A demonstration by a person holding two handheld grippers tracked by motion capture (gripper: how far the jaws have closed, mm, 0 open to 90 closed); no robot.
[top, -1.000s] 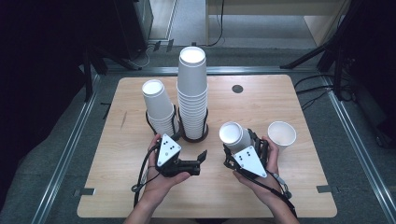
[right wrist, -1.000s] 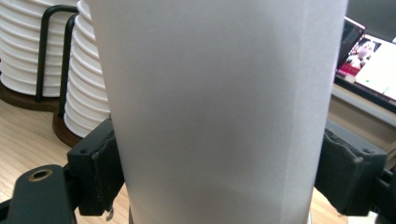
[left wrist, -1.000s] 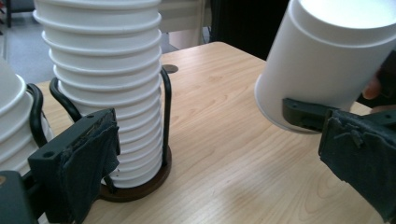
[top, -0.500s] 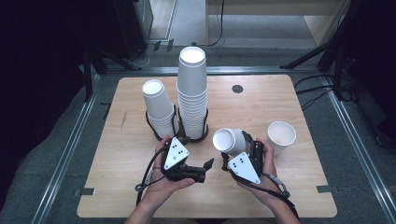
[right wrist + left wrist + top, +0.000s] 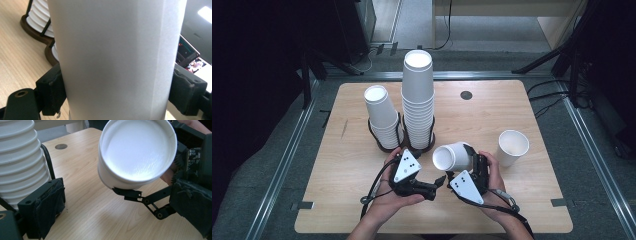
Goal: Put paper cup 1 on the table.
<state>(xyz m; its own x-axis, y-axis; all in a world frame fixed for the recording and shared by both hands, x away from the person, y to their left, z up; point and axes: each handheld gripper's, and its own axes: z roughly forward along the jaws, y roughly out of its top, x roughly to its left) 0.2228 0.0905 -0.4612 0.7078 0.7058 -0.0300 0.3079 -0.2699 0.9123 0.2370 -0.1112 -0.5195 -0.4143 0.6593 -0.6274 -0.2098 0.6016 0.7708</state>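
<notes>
Paper cup (image 5: 452, 156) lies tipped on its side above the table (image 5: 537, 200), clamped between the right gripper's (image 5: 468, 165) jaws, mouth facing the left gripper (image 5: 438, 181), whose jaws stand apart, near two cup stacks (image 5: 418, 100).

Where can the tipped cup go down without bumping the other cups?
Bare wood lies left of the short stack, along the front edge, and between the tall stack and the lone cup. It is crowded where both grippers meet below the stacks, around the held cup.
</notes>
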